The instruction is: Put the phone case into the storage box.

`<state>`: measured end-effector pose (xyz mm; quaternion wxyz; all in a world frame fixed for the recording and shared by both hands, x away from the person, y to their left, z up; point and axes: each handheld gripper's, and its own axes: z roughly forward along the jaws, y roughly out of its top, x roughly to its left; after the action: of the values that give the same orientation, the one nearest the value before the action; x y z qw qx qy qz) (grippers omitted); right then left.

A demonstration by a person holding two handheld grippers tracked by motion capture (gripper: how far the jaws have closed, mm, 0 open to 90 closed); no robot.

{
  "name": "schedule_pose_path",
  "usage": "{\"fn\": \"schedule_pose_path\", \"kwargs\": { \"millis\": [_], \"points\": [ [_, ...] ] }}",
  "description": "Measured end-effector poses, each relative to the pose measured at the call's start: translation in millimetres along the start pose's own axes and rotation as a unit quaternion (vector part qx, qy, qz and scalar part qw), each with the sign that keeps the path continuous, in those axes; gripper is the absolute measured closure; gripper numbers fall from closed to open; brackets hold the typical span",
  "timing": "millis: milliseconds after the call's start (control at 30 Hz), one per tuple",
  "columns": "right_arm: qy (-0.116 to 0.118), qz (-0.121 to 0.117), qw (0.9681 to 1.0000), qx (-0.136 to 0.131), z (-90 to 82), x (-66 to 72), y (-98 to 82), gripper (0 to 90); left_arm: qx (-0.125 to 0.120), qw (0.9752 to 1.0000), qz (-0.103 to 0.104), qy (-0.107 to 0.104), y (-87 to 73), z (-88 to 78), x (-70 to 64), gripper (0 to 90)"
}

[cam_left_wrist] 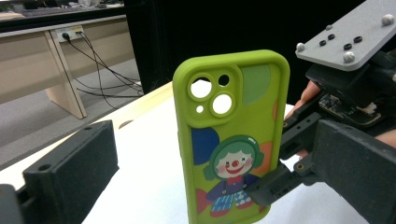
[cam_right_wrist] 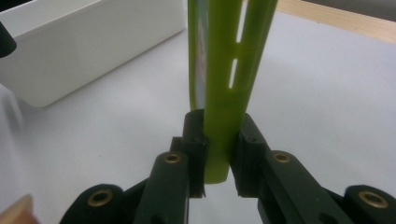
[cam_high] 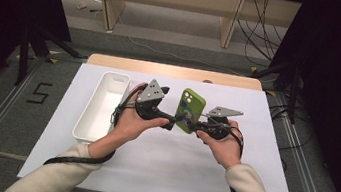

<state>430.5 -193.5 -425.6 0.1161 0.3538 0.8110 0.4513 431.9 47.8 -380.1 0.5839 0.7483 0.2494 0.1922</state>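
Paper, white and flat, covered the surface [cam_high: 158, 165]. A long white plastic bin [cam_high: 101, 104] sat left. The right claw [cam_right_wrist: 219, 158] clamped a green rubbery phone case [cam_left_wrist: 231, 135] upright above the surface. The left claw [cam_left_wrist: 196, 186] stood apart around it.

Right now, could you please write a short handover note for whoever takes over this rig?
Right gripper: jaws shut on the lower edge of the green clown-print phone case, holding it upright above the white-covered table.
Left gripper: jaws open on either side of the case, not pinching it.
White rectangular plastic bin: left of the hands, nothing visible inside.
Done: case lifted.
Left: probably a handover or placing in the bin; unclear.
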Motion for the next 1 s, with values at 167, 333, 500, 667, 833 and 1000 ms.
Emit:
{"fn": "schedule_pose_path", "kwargs": {
  "millis": [167,333,500,667,833,1000],
  "points": [
    [0.000,0.002,1.0000,0.003,2.3,2.8,-0.3,78.2,-0.001,1.0000,0.000,0.005,0.3,1.6,-2.1,0.0],
    [-0.003,0.005,1.0000,0.003,3.0,2.9,-0.2,78.2,-0.002,0.9999,0.000,0.011,1.5,5.6,-5.7,0.2],
    [-0.005,0.008,0.9999,0.004,3.6,3.4,-0.4,78.2,-0.003,0.9998,0.003,0.019,2.7,9.9,-8.6,0.1],
    [-0.007,0.012,0.9999,0.004,3.8,3.6,-0.2,78.2,-0.003,0.9997,0.002,0.024,3.4,14.0,-9.9,0.1],
    [-0.007,0.013,0.9999,0.002,4.1,3.8,-0.3,78.2,-0.002,0.9996,0.007,0.028,4.0,19.8,-12.7,0.2],
    [-0.008,0.012,0.9999,0.000,4.4,4.2,0.0,78.2,-0.001,0.9994,0.009,0.033,4.8,25.5,-14.4,0.4]
  ]
}}
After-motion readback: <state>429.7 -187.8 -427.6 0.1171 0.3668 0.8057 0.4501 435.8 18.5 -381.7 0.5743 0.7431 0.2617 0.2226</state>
